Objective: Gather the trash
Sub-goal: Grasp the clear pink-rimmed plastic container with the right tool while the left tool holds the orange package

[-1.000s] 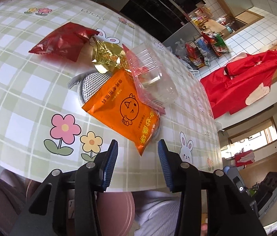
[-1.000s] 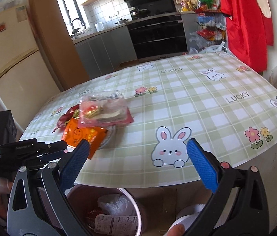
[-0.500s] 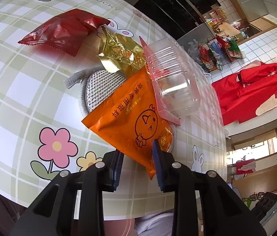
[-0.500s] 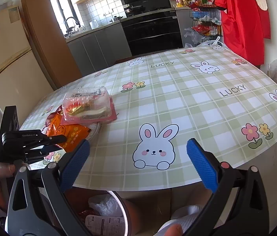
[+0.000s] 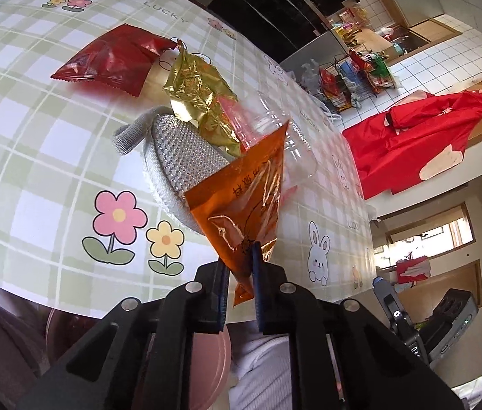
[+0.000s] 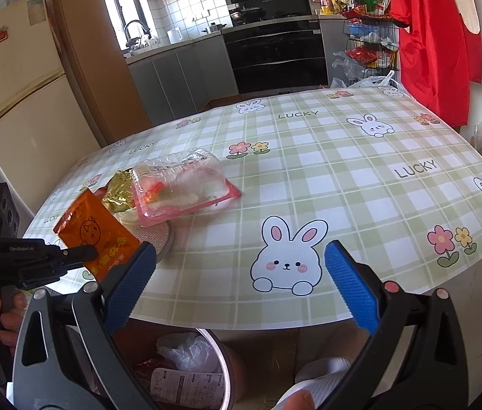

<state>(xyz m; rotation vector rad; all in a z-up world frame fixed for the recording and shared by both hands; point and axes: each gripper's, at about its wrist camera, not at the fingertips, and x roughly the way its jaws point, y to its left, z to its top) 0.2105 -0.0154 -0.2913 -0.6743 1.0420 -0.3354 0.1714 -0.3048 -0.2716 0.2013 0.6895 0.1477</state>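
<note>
My left gripper (image 5: 239, 275) is shut on the corner of an orange snack packet (image 5: 246, 201) and holds it lifted off the table's near edge; the packet also shows in the right wrist view (image 6: 99, 235). A gold foil wrapper (image 5: 200, 99), a red packet (image 5: 111, 59) and a clear plastic clamshell box (image 6: 181, 182) lie on the table. A grey woven coaster (image 5: 179, 160) lies beneath them. My right gripper (image 6: 239, 285) is open and empty, near the table's front edge above a pink trash bin (image 6: 186, 372).
The table (image 6: 343, 157) has a green checked cloth with rabbits and flowers. The bin stands on the floor under the table edge and holds trash. Kitchen counters, an oven and a fridge stand behind. A red garment (image 6: 435, 34) hangs at right.
My left gripper closed on the orange packet and lifted it off the coaster, tilting it upright. My right gripper moved slightly closer to the table.
</note>
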